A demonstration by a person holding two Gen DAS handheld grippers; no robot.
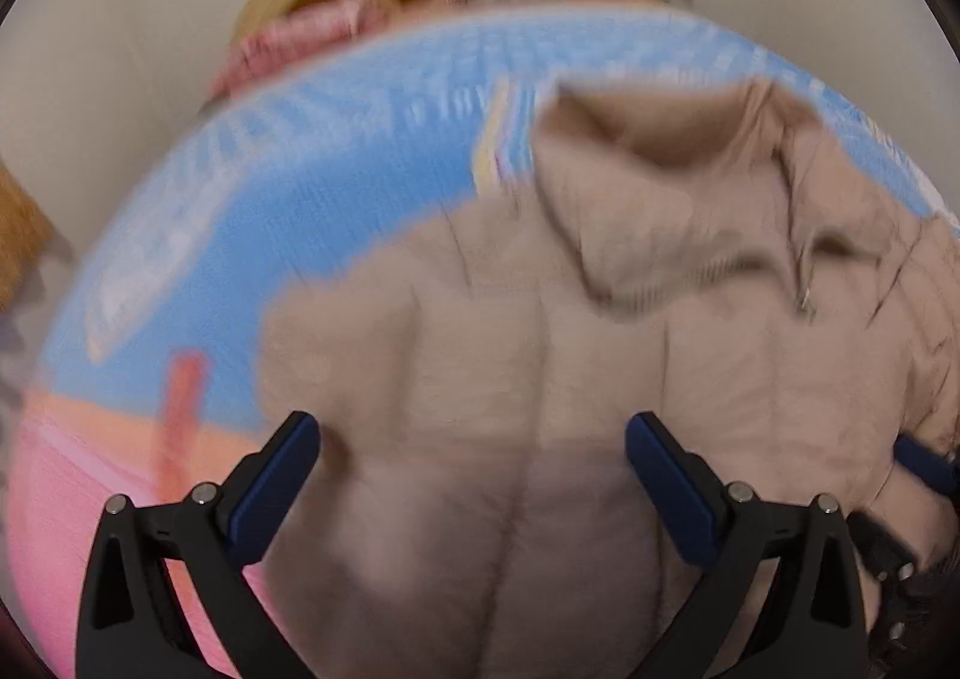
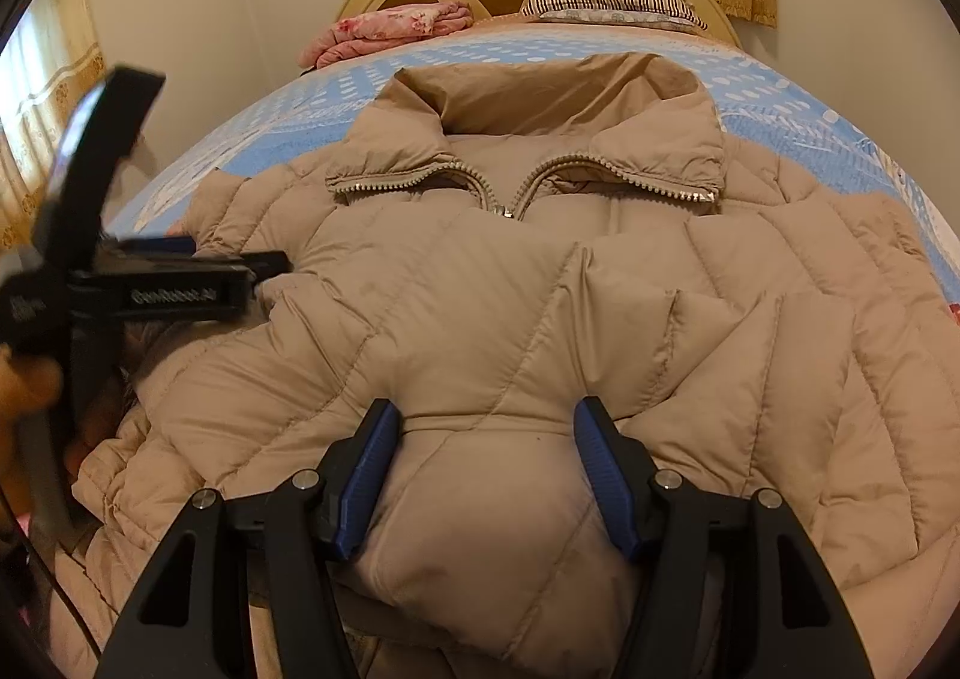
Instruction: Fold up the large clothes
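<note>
Mid-fold: right gripper apart astride a jacket sleeve, left gripper apart over jacket; next needs clamping.

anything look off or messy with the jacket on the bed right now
Nothing looks damaged or spilled. The beige puffer jacket lies on the blue bedspread, zipped up to the collar, which splays open unevenly. A quilted fold is bunched between the right gripper's open jaws. The left wrist view is motion-blurred.
</note>
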